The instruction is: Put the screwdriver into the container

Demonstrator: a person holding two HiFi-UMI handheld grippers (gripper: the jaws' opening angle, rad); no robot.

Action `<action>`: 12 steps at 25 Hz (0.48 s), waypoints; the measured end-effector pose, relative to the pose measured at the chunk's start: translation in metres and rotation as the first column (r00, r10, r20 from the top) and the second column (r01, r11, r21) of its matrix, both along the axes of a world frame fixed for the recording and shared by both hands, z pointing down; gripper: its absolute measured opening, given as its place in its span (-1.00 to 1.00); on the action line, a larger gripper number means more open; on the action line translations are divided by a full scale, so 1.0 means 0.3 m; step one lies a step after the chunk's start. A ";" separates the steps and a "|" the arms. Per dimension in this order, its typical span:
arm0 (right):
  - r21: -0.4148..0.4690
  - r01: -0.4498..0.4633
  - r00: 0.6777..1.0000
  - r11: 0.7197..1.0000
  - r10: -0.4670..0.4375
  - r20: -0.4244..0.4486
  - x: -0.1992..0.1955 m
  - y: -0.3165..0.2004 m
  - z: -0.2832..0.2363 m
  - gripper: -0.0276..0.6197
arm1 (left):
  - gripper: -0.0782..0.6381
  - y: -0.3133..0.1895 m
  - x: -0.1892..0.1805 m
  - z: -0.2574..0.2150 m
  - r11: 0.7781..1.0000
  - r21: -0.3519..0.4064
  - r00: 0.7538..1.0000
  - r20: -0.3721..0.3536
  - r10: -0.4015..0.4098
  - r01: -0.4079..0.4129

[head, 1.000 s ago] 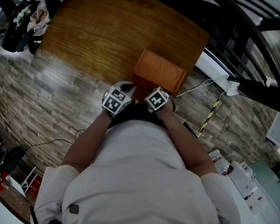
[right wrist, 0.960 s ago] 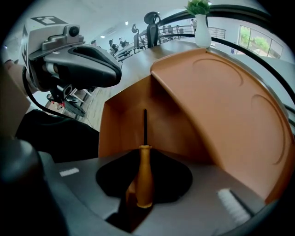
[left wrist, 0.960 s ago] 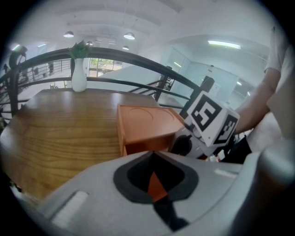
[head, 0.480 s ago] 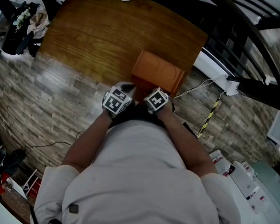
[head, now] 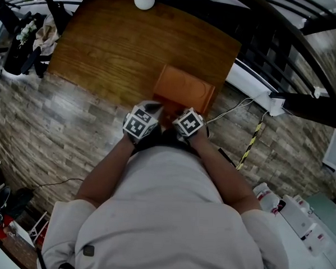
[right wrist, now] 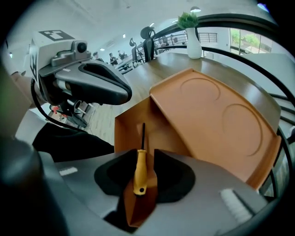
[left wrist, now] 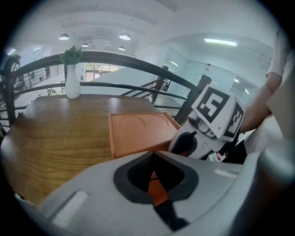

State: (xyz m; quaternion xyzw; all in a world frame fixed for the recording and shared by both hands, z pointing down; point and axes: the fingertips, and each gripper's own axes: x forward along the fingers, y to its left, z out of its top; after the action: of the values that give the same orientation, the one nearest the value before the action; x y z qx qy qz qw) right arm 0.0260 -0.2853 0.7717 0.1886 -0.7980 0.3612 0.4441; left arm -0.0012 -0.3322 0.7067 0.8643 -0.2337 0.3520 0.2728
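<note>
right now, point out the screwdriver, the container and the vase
screwdriver [right wrist: 140, 171], right gripper view, yellow handle
container [right wrist: 216, 117], right gripper view, lid top
vase [left wrist: 72, 85], left gripper view, white body

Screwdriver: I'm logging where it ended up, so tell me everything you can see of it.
The screwdriver has a yellow, plastic-looking handle with a small dark hole near its butt and a thin black shaft. It lies flat on the floor of the open orange container, shaft pointing away from the right gripper, whose fingers have just been opening and now stand apart on either side of the handle without pressing it.
</note>
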 end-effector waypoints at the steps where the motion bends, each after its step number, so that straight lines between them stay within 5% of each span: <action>1: 0.005 -0.008 1.000 1.000 0.008 0.009 0.001 -0.002 -0.015 -0.53 | -0.77 0.000 0.004 -0.009 1.000 0.004 1.000 -0.003 0.002 -0.002; 12: 0.137 -0.079 0.994 0.987 0.067 0.089 0.086 -0.064 -0.228 -0.53 | -0.77 -0.006 0.083 -0.147 0.997 0.078 1.000 -0.022 0.011 -0.010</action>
State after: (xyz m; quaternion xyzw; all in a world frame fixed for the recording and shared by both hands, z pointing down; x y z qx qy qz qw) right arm 0.0516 -0.3046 0.7033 0.2329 -0.8320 0.3280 0.3821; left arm 0.0236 -0.3339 0.6626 0.8794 -0.2395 0.3342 0.2398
